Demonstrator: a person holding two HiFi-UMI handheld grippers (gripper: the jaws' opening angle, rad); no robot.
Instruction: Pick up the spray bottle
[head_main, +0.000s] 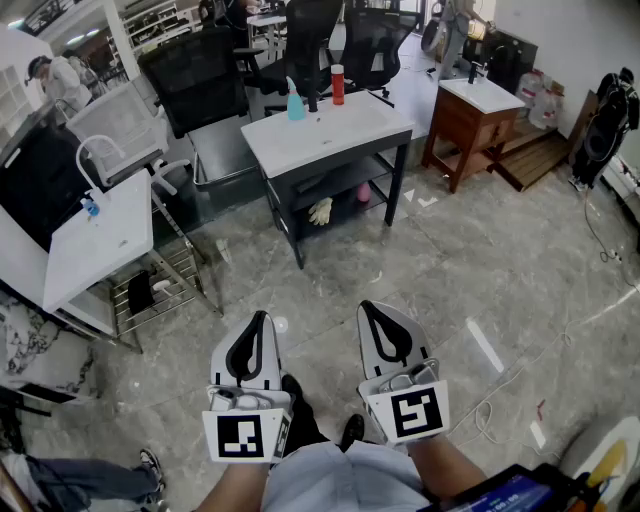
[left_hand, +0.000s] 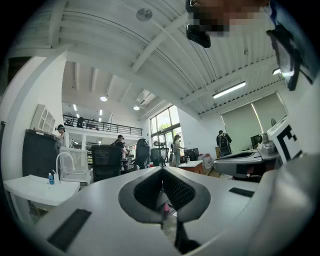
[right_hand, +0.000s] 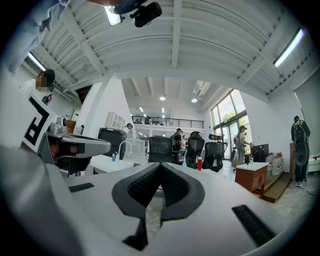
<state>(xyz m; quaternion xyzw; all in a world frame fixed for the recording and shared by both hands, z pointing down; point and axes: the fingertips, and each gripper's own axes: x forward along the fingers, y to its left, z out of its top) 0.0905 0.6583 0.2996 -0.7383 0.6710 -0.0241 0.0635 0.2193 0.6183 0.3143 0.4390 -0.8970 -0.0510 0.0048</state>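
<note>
The blue spray bottle (head_main: 295, 103) stands on the far side of a white-topped dark table (head_main: 330, 140), with a red bottle (head_main: 337, 85) to its right. In the right gripper view the spray bottle (right_hand: 183, 163) and the red bottle (right_hand: 199, 163) are small and far off, just above the jaws. Both grippers are held low over the marble floor, well short of the table. My left gripper (head_main: 263, 318) (left_hand: 161, 170) is shut with nothing in it. My right gripper (head_main: 367, 307) (right_hand: 160, 165) is shut and empty too.
A white sink stand (head_main: 95, 250) with a curved faucet is at the left. Black office chairs (head_main: 195, 75) stand behind the table. A wooden vanity (head_main: 465, 120) is at the back right. Cables (head_main: 600, 255) trail over the floor at the right. A glove (head_main: 320, 210) lies on the table's lower shelf.
</note>
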